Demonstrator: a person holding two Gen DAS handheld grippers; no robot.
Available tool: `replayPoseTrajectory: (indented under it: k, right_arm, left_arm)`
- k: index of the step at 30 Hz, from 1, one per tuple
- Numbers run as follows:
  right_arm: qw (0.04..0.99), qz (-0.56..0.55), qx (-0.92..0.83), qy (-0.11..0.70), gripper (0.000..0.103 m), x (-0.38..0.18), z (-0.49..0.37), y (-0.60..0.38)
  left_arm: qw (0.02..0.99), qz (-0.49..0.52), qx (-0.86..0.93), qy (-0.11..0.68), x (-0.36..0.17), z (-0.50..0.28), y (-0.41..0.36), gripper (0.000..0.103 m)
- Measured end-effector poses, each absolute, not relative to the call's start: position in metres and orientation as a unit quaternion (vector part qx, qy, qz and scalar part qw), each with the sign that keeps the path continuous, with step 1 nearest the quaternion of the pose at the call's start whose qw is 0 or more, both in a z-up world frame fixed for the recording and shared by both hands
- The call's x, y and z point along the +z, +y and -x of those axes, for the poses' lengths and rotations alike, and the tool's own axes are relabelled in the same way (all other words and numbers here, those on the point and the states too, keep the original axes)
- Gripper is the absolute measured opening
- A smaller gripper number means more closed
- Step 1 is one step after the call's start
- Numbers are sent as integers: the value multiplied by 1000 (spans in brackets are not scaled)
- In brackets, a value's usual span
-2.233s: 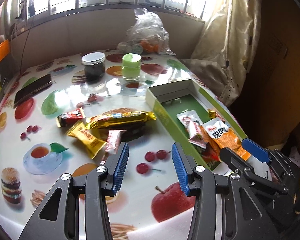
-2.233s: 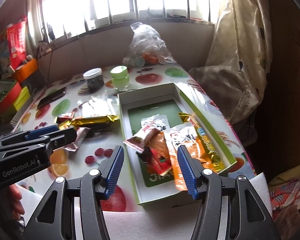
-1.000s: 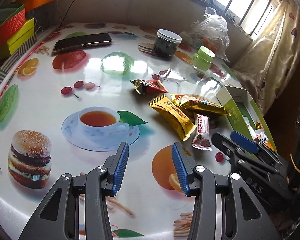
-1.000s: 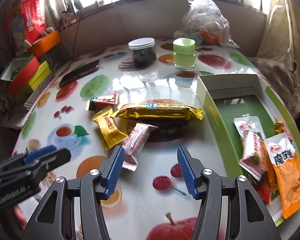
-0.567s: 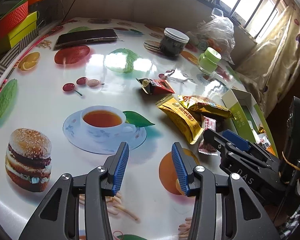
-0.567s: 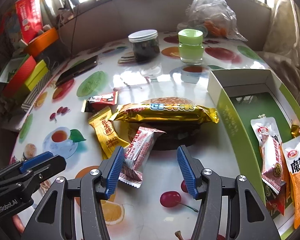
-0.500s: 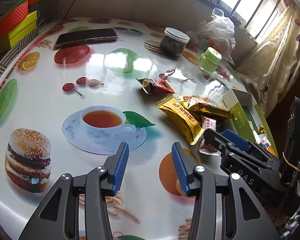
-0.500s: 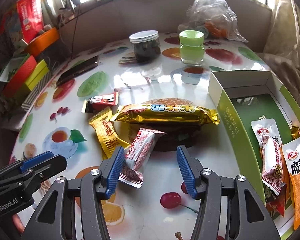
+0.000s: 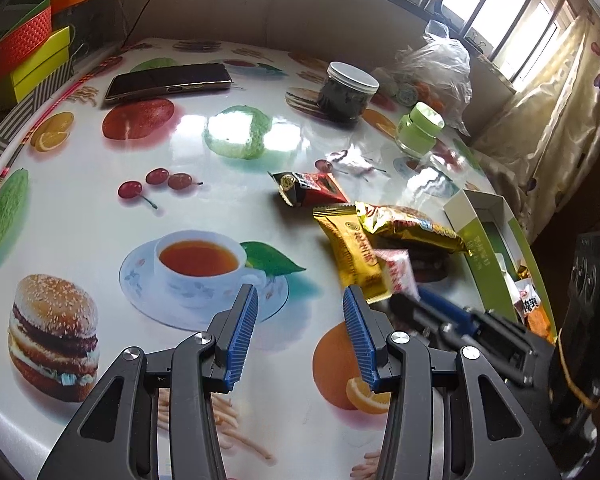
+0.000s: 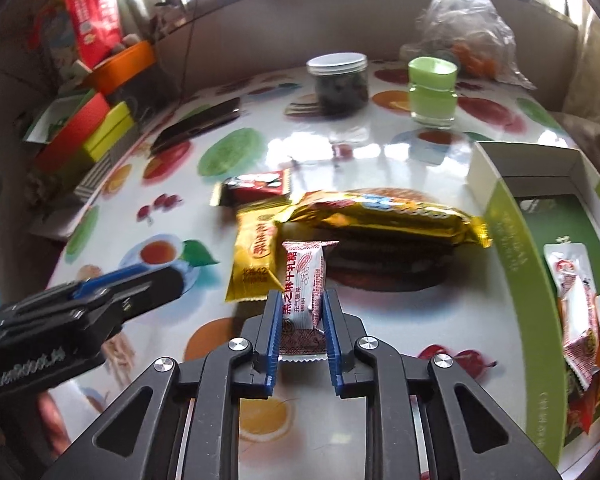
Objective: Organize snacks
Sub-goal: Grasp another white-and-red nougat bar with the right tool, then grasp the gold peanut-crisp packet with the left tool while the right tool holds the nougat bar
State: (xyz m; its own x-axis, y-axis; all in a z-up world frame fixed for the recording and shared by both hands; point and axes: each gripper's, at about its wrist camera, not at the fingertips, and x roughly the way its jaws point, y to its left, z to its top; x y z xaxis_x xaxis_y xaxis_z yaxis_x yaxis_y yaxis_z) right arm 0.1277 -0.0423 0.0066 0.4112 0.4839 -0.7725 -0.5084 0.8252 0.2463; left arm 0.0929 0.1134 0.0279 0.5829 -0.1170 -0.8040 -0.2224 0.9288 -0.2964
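Indoors: glossy fruit-print table (image 9: 100,208) by window; right gripper (image 10: 302,332) pinching white snack packet (image 10: 304,280).

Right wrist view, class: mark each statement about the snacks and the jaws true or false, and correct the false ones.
1. The right gripper has its jaws shut on the pink-and-white candy packet. True.
2. The left gripper holds a snack. False: its jaws are open with nothing between them.
3. The green box is empty. False: several packets lie in it.
4. The long gold packet lies on the table, outside the box. True.
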Motion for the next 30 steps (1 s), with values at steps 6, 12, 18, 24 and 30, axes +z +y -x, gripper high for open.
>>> replayPoseTrajectory:
  k: [6, 12, 18, 24, 30]
  right_arm:
    - [842, 30, 295, 450, 19, 7, -120, -41]
    - [853, 33, 269, 446, 19, 7, -121, -56]
    - [859, 26, 248, 447, 19, 7, -123, -74]
    - [859, 19, 247, 448, 19, 6, -123, -79]
    - [857, 13, 248, 452, 19, 4, -124, -82]
  left_arm:
    - [874, 176, 14, 453, 30, -105, 107, 46]
    - [872, 165, 1, 462, 27, -119, 98, 46]
    - [870, 154, 6, 469, 23, -132, 88, 46]
    - [872, 134, 13, 471, 20, -142, 77, 46]
    - [867, 129, 24, 480, 12, -148, 77, 46]
